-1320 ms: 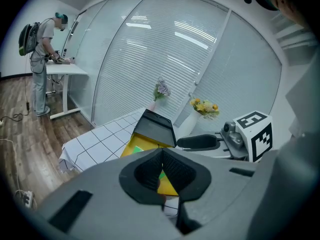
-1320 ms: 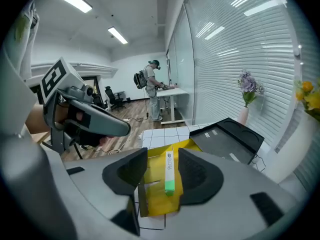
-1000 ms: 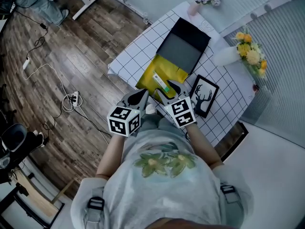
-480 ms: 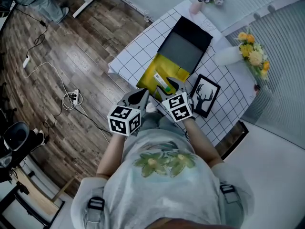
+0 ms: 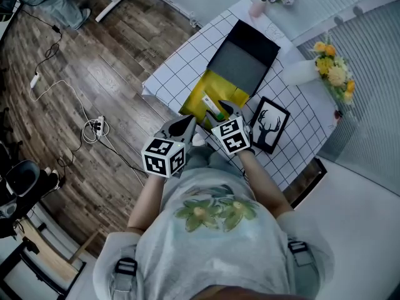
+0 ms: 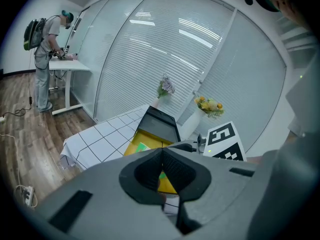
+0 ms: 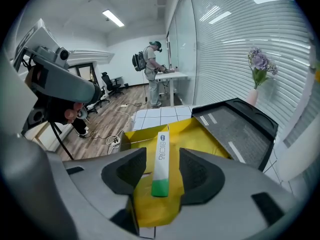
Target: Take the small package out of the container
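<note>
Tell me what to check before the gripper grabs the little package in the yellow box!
1. Lid open: ok, it is folded back off the yellow box.
2. Small package lined up: ok, it lies between the jaws of the right gripper.
3. Right jaws wide enough: ok, they stand apart, one on each side.
4. Grip made: not ok, the jaws are not closed on it yet.
5. Left gripper out of the way: ok, shut, holding nothing.
6. Package loose in the box: cannot tell.
</note>
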`<state>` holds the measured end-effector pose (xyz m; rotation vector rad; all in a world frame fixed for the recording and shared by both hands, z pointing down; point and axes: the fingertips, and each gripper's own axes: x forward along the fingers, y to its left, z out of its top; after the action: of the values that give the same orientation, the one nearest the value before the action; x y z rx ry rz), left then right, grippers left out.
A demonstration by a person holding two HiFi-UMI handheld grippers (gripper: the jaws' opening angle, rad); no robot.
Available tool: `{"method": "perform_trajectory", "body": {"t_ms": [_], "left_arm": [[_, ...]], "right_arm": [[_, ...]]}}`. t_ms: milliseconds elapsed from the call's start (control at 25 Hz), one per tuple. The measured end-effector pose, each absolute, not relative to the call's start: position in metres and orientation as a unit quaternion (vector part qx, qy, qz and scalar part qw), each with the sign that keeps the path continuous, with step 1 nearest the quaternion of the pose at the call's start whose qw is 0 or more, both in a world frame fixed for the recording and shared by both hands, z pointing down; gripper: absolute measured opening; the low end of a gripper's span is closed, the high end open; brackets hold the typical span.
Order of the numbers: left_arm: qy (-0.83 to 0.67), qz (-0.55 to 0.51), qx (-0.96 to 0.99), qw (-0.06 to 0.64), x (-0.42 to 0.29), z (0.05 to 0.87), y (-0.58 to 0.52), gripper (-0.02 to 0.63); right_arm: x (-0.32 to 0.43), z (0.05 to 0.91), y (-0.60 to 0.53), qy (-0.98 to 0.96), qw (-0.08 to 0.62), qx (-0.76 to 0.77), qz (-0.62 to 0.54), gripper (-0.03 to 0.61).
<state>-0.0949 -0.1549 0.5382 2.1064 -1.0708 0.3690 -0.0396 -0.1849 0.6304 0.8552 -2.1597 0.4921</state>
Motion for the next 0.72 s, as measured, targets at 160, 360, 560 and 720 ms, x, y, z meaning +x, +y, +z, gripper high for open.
{"method": "perform_trajectory", "body": {"t_ms": [160,360,560,720], "left_arm": [[-0.417,0.146,0.819,0.367,-0.094,0.54,-0.155,0.007],[-0.418,0.145,0.818,0.369,-0.094,0.539,-0.156,0.006],[-0.418,0.146,0.817,0.37,-0.095,0.54,-0.156,0.006],[-0.418,0.143,0.815,0.374,-0.095,0.54,-0.157,0.006]], "right_arm": [[-0.04,0.639,-0.186,-0.842,0.38,0.33,0.195,0.181],[-0.04,0.646,-0.188,-0.838,0.387,0.33,0.196,0.181],[-0.042,0.65,-0.189,-0.837,0.394,0.327,0.195,0.181],[-0.042,0.658,-0.19,-0.832,0.403,0.328,0.194,0.181]]}}
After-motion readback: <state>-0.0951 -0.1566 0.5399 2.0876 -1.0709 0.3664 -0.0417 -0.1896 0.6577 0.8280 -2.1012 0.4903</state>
